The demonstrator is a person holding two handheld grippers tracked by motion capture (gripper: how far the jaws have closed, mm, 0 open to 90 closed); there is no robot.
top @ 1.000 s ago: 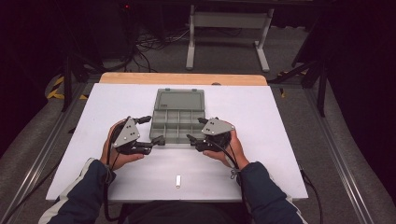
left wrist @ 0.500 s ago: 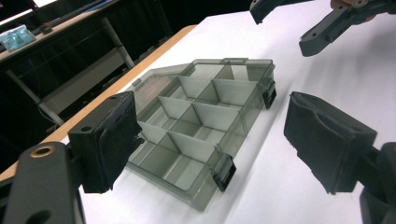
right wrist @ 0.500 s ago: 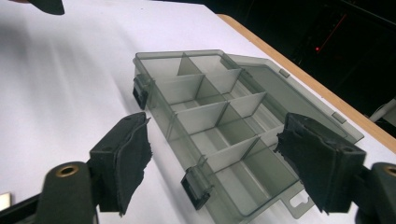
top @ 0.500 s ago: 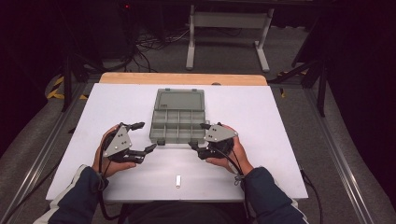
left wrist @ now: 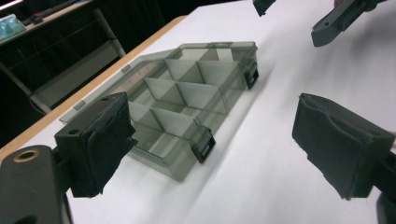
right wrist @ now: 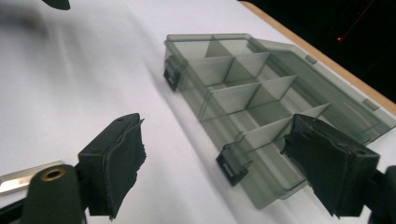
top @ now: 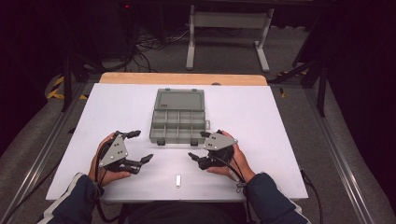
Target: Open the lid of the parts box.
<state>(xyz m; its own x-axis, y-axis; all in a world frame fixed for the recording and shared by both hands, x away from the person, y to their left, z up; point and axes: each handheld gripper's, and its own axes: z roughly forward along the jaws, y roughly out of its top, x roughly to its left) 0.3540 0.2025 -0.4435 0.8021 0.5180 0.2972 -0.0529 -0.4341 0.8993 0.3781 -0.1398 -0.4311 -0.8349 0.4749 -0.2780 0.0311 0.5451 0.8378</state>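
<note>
- Both claws are released and grasp nothing: the left claw (top: 140, 145) and the right claw (top: 198, 145) have just been spreading their jaws, with only bare table between the pads.
- Each sits in a hand near the front edge of the white table (top: 280, 130), the left hand (top: 106, 161) and right hand (top: 229, 156) flanking the front corners of the box, close to it but not touching.
- Grey see-through organiser box (top: 179, 122) lies at the table's middle, nearer the far edge, lid folded flat open behind it, probably so its compartments can be reached.
- Dividers split it into small compartments; those visible look empty. Two black latches (left wrist: 204, 147) hang on its front wall.
- Small white oblong piece (top: 178, 181) lies alone by the front edge, between the two forearms, apart from both claws.
- Wooden strip (top: 182, 78) borders the far edge.
- No brand, label or readable writing shows anywhere.
</note>
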